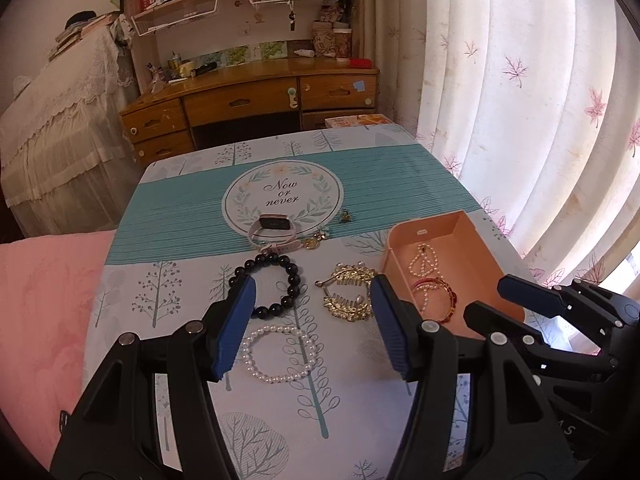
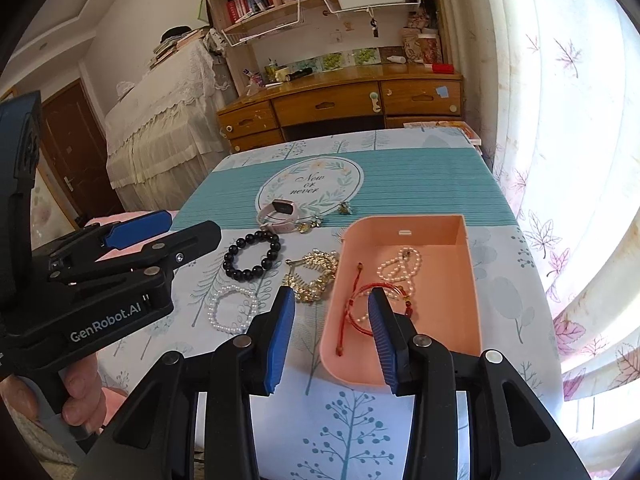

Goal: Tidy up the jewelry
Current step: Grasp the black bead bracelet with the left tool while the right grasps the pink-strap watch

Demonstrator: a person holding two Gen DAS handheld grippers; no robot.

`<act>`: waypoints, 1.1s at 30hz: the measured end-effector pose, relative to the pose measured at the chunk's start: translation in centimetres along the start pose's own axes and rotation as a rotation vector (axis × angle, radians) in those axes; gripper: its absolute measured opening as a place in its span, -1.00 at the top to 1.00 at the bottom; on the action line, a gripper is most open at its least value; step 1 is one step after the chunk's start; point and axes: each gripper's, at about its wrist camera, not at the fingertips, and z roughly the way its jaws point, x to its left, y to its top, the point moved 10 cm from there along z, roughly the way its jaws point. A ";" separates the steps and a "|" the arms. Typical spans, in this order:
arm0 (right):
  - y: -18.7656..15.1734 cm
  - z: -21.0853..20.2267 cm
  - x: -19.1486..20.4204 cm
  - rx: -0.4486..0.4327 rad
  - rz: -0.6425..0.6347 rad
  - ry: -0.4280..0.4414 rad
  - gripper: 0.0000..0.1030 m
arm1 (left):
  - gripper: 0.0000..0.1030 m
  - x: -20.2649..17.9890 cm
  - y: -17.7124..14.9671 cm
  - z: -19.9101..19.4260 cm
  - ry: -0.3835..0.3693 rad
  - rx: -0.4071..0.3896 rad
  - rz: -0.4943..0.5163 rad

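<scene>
Here the pearl bracelet point(image 1: 279, 354) lies between the open left tool point(image 1: 312, 312) tips.

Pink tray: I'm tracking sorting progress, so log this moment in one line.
in pink tray: pearl strand, red cord bracelet | on table: black bead bracelet, pearl bracelet, gold hair comb, watch | left gripper: open, empty | right gripper: open, empty

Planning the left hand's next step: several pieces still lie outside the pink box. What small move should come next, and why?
Probably lower the left tool onto the white pearl bracelet. Its jaws stand open and empty right above it, and that bracelet is the nearest piece on the cloth. The pink box already holds a pearl strand and a red bracelet.
</scene>
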 end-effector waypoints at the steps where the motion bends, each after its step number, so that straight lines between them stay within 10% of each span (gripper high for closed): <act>1: 0.1 0.1 0.3 0.001 -0.010 -0.001 0.15 | -0.10 0.8 -0.2 0.1 0.012 0.012 -0.014; 20: 8.2 6.2 6.8 0.086 -0.123 0.023 0.00 | -0.10 12.8 -2.0 7.8 0.087 0.269 -0.181; 33: 15.0 17.0 3.5 0.283 0.006 0.056 0.02 | -0.10 14.9 -0.5 15.3 0.015 0.423 -0.152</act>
